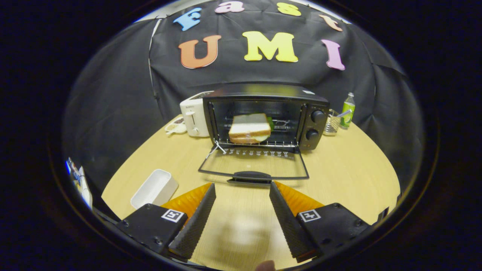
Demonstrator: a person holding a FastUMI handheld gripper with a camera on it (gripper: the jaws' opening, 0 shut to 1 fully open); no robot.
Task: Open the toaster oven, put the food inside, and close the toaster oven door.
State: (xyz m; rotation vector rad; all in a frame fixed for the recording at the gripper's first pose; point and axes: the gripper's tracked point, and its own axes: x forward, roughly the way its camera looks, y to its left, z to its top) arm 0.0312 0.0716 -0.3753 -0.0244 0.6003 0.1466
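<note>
The gripper sits lowest and closest, its two black ribbed fingers spread wide apart with nothing between them, each backed by an orange wedge and a black block carrying a small square marker. Bare pale wood-grain table shows in the gap between the fingers, with a soft shadow on it. Just ahead of the fingertips lies the dark handle of the toaster oven door, which is folded down flat toward the fingers, a thin metal frame around glass. Beyond it stands the toaster oven itself, a black box with two round knobs on its right panel and a wire rack inside. On that rack rests the sandwich, white bread with a tan crust and a bit of green at its far side. Left of the fingers, on the table, is a white rectangular tray. A white toaster stands against the oven's left side, with a small dish beside it. Right of the oven are a mesh cup and a green bottle. Black cloth walls the booth behind.
</note>
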